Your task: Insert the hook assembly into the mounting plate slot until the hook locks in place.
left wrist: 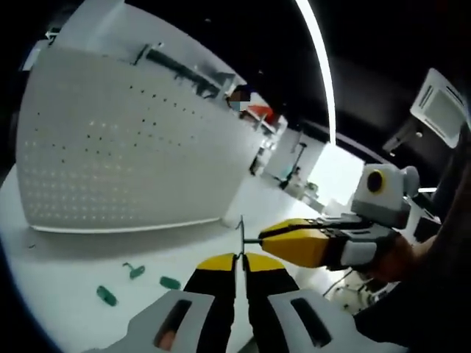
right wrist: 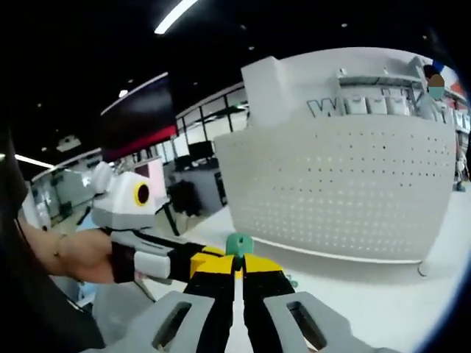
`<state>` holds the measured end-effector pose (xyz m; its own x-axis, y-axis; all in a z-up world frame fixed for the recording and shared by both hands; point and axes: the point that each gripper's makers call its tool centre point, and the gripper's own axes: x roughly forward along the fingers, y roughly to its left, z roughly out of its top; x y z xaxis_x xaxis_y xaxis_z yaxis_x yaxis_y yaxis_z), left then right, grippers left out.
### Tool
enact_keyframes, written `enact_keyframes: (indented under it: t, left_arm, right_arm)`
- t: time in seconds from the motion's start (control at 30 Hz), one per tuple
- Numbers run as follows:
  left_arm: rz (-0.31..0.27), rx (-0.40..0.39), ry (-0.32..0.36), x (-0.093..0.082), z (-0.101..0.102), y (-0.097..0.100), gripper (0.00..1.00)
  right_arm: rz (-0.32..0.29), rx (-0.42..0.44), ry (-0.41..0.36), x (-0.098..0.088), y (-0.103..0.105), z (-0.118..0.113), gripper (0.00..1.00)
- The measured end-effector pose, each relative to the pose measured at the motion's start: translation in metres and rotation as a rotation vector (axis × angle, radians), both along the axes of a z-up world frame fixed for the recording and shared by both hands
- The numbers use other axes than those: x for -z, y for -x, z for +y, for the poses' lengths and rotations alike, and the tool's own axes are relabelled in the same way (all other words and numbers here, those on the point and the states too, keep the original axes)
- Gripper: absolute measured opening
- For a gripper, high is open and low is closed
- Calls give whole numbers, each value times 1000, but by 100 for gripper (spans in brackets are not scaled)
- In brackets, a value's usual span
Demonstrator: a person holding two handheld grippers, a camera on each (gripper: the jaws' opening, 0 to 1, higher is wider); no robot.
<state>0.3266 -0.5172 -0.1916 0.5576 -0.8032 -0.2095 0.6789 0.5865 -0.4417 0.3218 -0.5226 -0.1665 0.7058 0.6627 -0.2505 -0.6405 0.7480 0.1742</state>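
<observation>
Above the white worktop [left wrist: 66, 323], both tools meet in mid-air: the left tool [left wrist: 240, 259] is pinched on a thin wire hook [left wrist: 241, 229], the right tool [right wrist: 239, 259] clamped on its green cap [right wrist: 238, 243]. The perforated mounting plate [left wrist: 125, 147] stands far left, well apart — a loose hook could twist or slip. Spare green pieces [left wrist: 107, 296] lie loose nearby.

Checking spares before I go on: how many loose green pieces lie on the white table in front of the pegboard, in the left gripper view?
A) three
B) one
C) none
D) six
A: three green pieces lie on the table below the pegboard.
</observation>
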Motion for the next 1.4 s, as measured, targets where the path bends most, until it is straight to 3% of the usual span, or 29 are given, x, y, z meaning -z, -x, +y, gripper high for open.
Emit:
enact_keyframes:
  t: [0.17, 0.3, 0.47, 0.73, 1.17, 1.4]
  left_arm:
    - [-6, -18, 8, -3, 2, -2, 2]
    - [-25, -32, -15, -3, 4, -4, 2]
    - [-36, -45, -49, -1, 8, -6, 2]
    - [-52, -93, -67, -1, 19, -13, 2]
    - [-142, -53, -112, -3, 9, -7, 2]
    - [-166, -45, -93, -10, 5, -6, 2]
  right_arm:
    - [16, 5, -21, -2, -1, 2, 1]
    - [78, 21, -95, -2, -5, 4, 1]
    - [55, 30, -92, -6, -7, 3, 6]
    - [69, 24, -102, -6, -4, 2, 6]
    - [95, 40, -133, -7, -9, 6, 5]
    - [109, 46, -147, -6, -10, 7, 3]
